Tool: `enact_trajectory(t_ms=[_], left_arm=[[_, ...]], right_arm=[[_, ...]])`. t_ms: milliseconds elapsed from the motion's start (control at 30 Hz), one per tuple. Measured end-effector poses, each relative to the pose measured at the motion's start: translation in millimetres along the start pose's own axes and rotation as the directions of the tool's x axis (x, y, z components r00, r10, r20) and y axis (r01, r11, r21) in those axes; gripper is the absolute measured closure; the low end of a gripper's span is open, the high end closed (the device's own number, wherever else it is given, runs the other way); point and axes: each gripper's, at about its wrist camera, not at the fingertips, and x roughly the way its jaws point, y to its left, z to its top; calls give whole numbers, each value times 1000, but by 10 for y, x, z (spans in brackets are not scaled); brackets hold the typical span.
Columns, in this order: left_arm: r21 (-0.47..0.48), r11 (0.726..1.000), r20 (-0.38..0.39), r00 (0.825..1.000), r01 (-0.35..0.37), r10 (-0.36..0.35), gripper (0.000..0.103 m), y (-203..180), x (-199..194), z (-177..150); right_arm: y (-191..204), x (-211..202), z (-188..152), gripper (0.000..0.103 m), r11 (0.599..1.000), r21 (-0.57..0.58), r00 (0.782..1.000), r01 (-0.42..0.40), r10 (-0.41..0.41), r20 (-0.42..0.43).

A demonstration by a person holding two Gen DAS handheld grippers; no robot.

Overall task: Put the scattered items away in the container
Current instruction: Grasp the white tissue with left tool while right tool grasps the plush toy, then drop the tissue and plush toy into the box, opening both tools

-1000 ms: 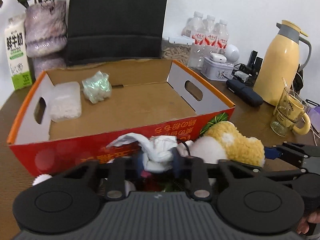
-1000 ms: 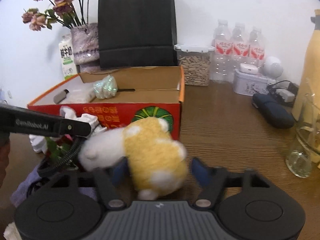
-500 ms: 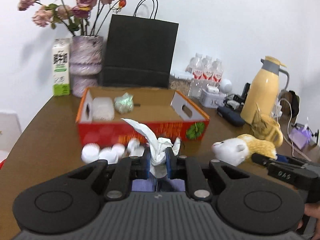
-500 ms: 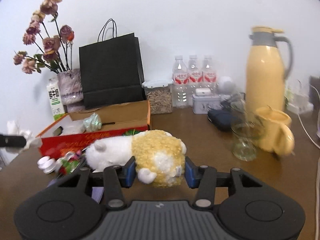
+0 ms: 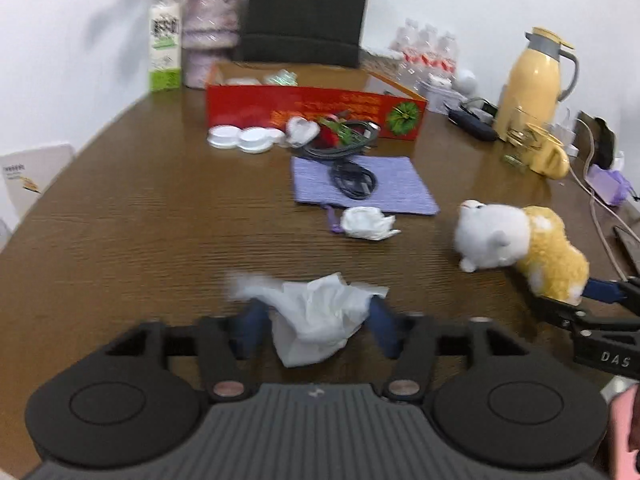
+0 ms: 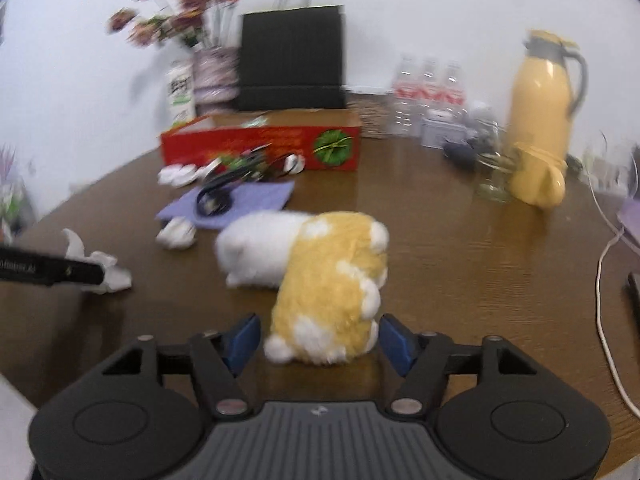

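A crumpled white tissue [image 5: 312,308] lies on the brown table between the blue pads of my left gripper [image 5: 316,330]. Its jaws are opening and the pads stand clear of the tissue. A white and yellow plush toy [image 6: 332,276] rests on the table between the pads of my right gripper [image 6: 320,342], whose jaws are also opening, with gaps on both sides. The red cardboard box [image 5: 312,108] stands far back with a few small packets inside. In the left wrist view the plush toy [image 5: 520,240] lies to the right.
Before the box lie white lids [image 5: 240,138], a black cable [image 5: 352,180] on a purple cloth [image 5: 396,188] and a second tissue ball [image 5: 368,222]. A yellow thermos [image 5: 528,80], a yellow mug [image 5: 548,156], bottles, a vase and a black bag line the back. A white cord [image 6: 604,288] trails right.
Both grippers have pulled back from the box towards the near side of the table. Their jaws have widened, letting go of the tissue and the plush toy, which now rest on the table.
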Motion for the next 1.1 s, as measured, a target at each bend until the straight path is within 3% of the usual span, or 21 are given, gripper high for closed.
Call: enact_trajectory(t_ms=[267, 333, 400, 500, 533, 567, 733, 933, 1100], left_arm=[[38, 999, 29, 999, -38, 37, 36, -5, 29, -17], [85, 995, 39, 998, -60, 57, 36, -74, 62, -41], [149, 987, 32, 998, -59, 55, 42, -156, 98, -72], [115, 993, 13, 1000, -12, 11, 59, -156, 116, -74], [114, 993, 12, 1000, -17, 15, 76, -154, 118, -67], [112, 994, 11, 1000, -17, 16, 81, -150, 120, -59], [59, 998, 65, 998, -12, 8, 85, -72, 40, 68], [63, 998, 187, 982, -28, 15, 85, 18, 16, 607], [22, 991, 215, 967, 133, -134, 85, 142, 277, 1482]], right_arm=[[38, 103, 103, 38, 999, 23, 999, 35, -35, -6], [44, 143, 141, 40, 999, 27, 999, 35, -36, 3], [26, 196, 181, 54, 999, 42, 1000, 28, -28, 2], [56, 255, 203, 56, 1000, 11, 1000, 28, -28, 0], [68, 257, 204, 57, 1000, 2, 1000, 26, -26, 4], [68, 255, 202, 57, 1000, 4, 1000, 19, -19, 6], [29, 224, 270, 60, 997, 46, 998, -61, 61, 3], [-72, 144, 592, 60, 989, 93, 990, -116, 108, 94], [-205, 307, 1186, 60, 990, 74, 979, -121, 107, 175]])
